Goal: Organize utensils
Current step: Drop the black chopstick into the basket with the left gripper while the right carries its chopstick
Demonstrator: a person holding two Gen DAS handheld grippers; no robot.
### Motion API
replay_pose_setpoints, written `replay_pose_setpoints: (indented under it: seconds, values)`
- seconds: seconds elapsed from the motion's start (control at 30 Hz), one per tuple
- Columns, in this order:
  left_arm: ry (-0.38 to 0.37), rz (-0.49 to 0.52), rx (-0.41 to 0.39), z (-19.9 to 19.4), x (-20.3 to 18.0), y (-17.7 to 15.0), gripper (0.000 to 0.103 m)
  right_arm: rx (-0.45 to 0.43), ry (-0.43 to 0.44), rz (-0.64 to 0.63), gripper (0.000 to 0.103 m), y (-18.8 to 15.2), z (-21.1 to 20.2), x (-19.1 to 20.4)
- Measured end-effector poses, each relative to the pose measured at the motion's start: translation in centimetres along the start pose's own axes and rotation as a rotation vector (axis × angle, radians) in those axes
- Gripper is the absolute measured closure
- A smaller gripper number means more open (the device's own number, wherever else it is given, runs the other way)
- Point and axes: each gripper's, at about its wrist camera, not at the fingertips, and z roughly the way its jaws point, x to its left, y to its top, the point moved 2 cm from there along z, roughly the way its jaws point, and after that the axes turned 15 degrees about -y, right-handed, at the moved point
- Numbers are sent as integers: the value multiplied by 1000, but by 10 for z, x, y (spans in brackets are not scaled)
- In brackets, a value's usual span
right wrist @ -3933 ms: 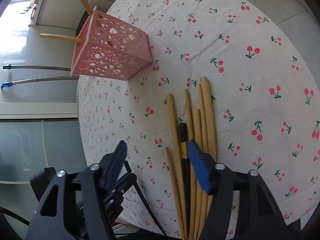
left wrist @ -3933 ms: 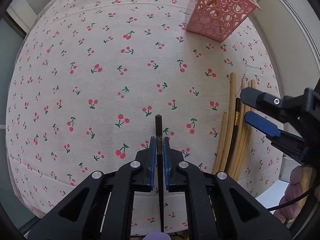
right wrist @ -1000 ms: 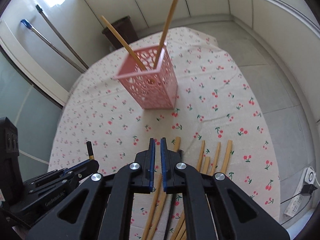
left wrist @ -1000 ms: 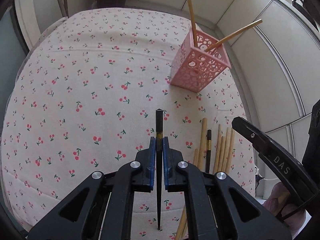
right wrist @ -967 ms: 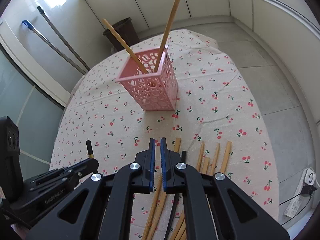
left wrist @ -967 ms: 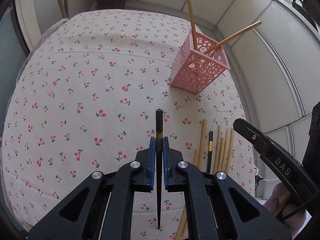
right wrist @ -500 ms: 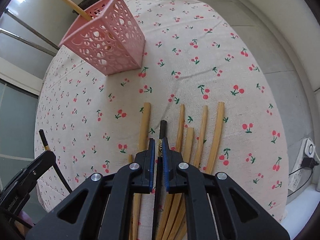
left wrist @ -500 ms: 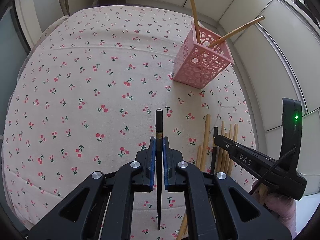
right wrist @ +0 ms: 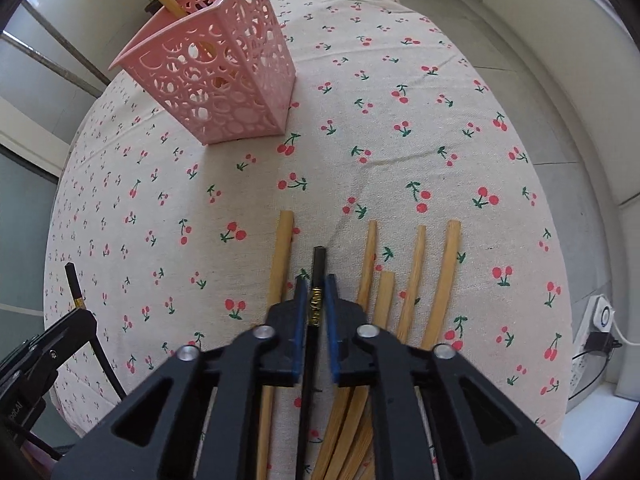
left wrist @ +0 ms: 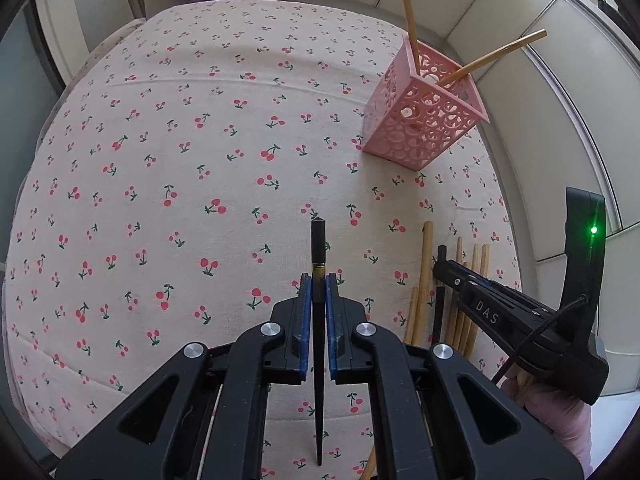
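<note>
My left gripper [left wrist: 315, 280] is shut on a black chopstick [left wrist: 318, 240] with a gold band, held above the cherry-print tablecloth. My right gripper [right wrist: 316, 286] is low over a row of several bamboo chopsticks [right wrist: 444, 276]. Its jaws stand narrowly apart on either side of a second black chopstick [right wrist: 318, 264] lying on the cloth; I cannot tell if they clamp it. The pink perforated holder [left wrist: 424, 120] stands upright at the far right with two bamboo chopsticks [left wrist: 492, 56] in it. It also shows in the right wrist view [right wrist: 216, 80].
The round table's edge [right wrist: 560, 320] curves close on the right. A white power strip [right wrist: 600, 320] lies on the floor beyond it. The right gripper's body [left wrist: 512, 320] covers part of the chopstick row in the left wrist view.
My right gripper has come down from high above onto the chopstick row, and its jaws now straddle the lying black chopstick. The left gripper has kept its chopstick and shifted only slightly.
</note>
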Motion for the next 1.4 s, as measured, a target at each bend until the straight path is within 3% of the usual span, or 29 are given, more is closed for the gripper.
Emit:
replay_pose_setpoints:
  seconds: [0.17,0.37,0.9,1.2,1.4]
  values:
    - [-30,23,-35,-10,-5,2,97,-47,31,7,96,-1,-17,-7]
    - [-78,109,-117,-39,-24,2,97,-174,83,13,96,-5,-69,-15]
    - [-67,220,-321,-129,-54,1,97,-467,214,61,96,-6,-204,-58]
    - [-119,244,-454,-174,-88,46,97,-629,289,162,96,33,-269,-87]
    - [-145,260,-537,-181,-121,89,97,-678,314,207,96,68,-287,-99]
